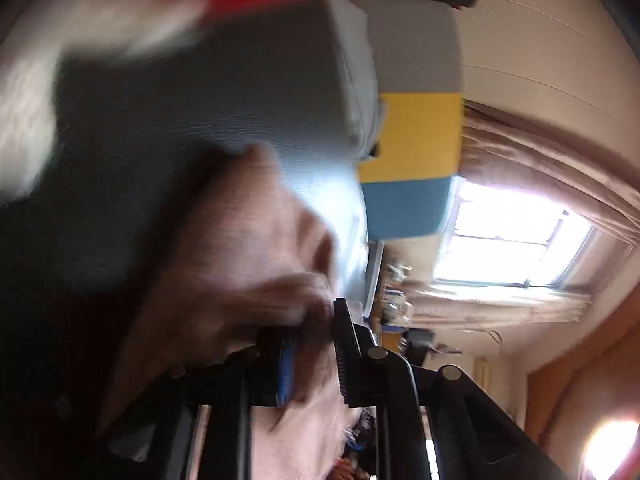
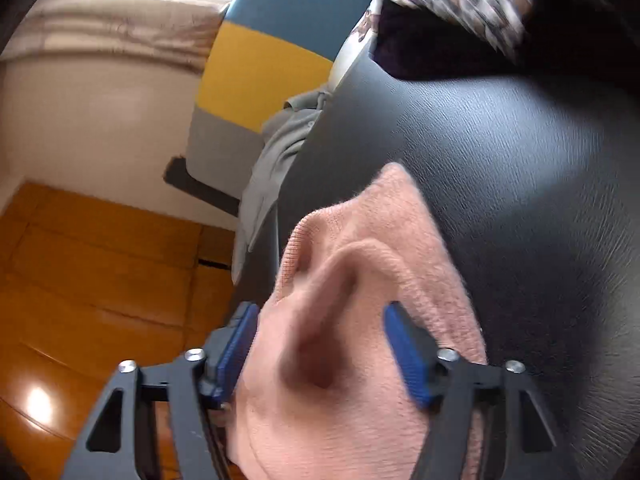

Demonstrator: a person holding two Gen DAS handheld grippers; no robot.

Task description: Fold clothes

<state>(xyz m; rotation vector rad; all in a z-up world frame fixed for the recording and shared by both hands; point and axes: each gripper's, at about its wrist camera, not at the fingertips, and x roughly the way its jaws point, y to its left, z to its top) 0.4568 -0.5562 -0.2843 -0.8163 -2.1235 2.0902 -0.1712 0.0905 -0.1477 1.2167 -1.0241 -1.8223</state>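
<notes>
daylight from window (image 1: pixel 516 240) | left view motion-blurred | fisheye-bent edges

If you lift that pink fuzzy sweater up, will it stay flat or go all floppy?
Probably floppy: the pink sweater already bunches into soft ridges between the right gripper fingers. It looks like a light, fluffy knit. On the smooth black cushion it may slide easily.

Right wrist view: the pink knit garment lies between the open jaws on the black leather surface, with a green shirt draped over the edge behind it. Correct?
Not quite: the shirt draped over the edge is grey, not green, as the right wrist view shows. The rest holds: the pink knit garment lies between the right gripper's open jaws on the black leather surface.
</notes>
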